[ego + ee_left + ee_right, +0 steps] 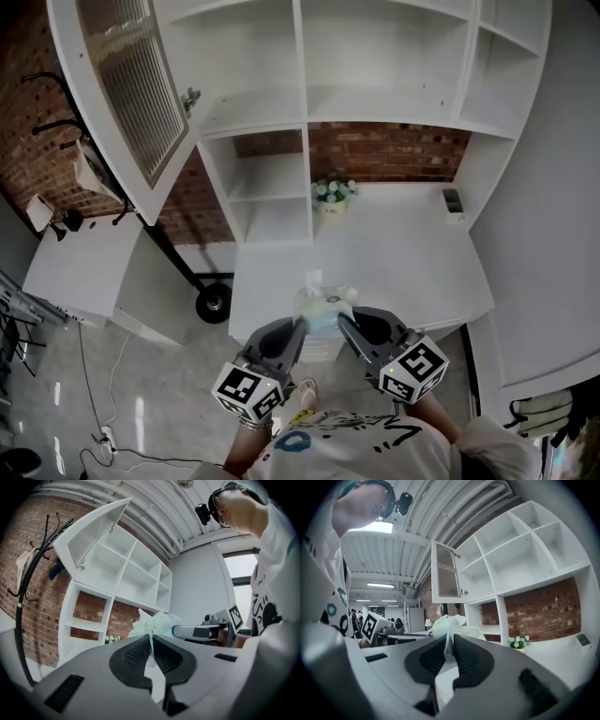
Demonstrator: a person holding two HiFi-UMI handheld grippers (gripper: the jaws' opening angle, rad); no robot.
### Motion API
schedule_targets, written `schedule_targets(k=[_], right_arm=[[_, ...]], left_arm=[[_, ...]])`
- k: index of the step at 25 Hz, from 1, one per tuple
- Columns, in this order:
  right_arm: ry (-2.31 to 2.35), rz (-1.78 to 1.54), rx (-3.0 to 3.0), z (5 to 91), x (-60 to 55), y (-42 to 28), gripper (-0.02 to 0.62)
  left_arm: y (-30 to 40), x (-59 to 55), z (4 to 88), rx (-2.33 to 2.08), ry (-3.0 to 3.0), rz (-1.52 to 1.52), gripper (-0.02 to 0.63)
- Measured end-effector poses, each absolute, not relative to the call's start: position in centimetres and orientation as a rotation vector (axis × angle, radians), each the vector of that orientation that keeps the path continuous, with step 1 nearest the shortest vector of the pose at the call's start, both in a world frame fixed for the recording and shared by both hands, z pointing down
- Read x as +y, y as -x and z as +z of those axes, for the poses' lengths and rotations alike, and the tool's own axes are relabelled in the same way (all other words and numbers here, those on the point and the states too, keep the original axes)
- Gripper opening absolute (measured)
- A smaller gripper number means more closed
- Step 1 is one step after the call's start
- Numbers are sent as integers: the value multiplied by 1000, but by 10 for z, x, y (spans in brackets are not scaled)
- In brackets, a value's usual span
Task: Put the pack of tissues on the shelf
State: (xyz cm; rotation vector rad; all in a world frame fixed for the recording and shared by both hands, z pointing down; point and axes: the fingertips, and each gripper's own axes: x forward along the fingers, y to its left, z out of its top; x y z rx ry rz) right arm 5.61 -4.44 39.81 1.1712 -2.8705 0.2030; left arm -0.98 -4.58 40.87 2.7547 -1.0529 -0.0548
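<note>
Left gripper (300,326) jaws clamped on the pack's wrapper edge. Pack (323,306) hangs between both grippers, over the desk's (412,258) front edge. Right gripper (343,322) jaws likewise pinched on the wrapper's other side. Step looks like carry-to-shelf. Next: raise both together to an open shelf (370,111) bay, set the pack down, then release.

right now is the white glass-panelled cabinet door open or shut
Open: the white glass-panelled cabinet door stands swung out to the side, baring the white shelves behind it.
</note>
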Motion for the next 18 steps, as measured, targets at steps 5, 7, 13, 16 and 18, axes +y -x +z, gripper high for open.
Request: schedule_targets(k=[5, 7, 13, 16, 18], right_arm=[[-1197, 185, -2868, 390, -88, -40, 41], [-1211, 177, -2867, 388, -103, -34, 41], [-1236, 169, -2882, 381, -139, -17, 41], [-1238, 164, -2898, 377, -151, -10, 41], [-1235, 144, -2900, 374, -158, -5, 41]], left_arm=[[25, -91, 401, -1045, -2789, -39, 21], [31, -107, 399, -1031, -2801, -32, 21], [49, -145, 389, -1012, -2846, -28, 21], [56, -157, 385, -1030, -2859, -31, 21], [60, -163, 383, -1043, -2861, -39, 21]])
